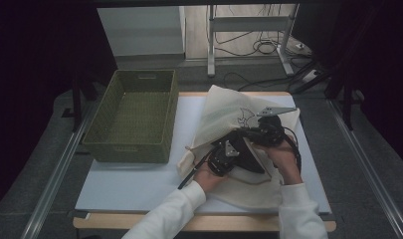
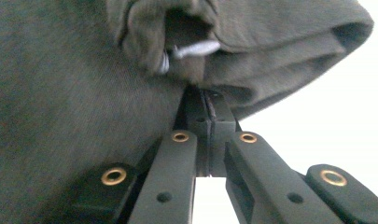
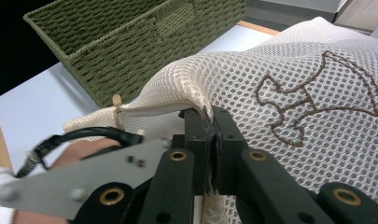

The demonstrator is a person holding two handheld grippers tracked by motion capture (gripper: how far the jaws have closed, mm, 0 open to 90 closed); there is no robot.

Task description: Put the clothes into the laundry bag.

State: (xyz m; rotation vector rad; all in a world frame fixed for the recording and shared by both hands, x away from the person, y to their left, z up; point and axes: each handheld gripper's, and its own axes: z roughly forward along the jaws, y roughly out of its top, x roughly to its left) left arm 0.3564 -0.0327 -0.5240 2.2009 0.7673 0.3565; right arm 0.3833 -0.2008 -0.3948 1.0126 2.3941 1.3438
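Observation:
A cream mesh bag (image 1: 224,109) with a brown stitched figure lies on the white table (image 1: 134,184), right of centre. My right gripper (image 1: 261,133) is shut on the bag's hemmed edge; in the right gripper view its jaws (image 3: 210,116) pinch the mesh bag (image 3: 294,70) beside the opening. My left gripper (image 1: 224,155) sits just left of it, over a dark cloth (image 1: 249,162) at the bag's mouth. In the left gripper view the closed jaws (image 2: 206,100) clamp a fold of grey cloth (image 2: 74,93), with a small silvery piece (image 2: 196,48) showing in the fold above.
A green woven basket (image 1: 134,117) stands on the left half of the table, close to the bag, and shows as basket (image 3: 130,42) behind the bag's edge. Metal rails run along both table sides. Desk legs and cables lie on the floor beyond.

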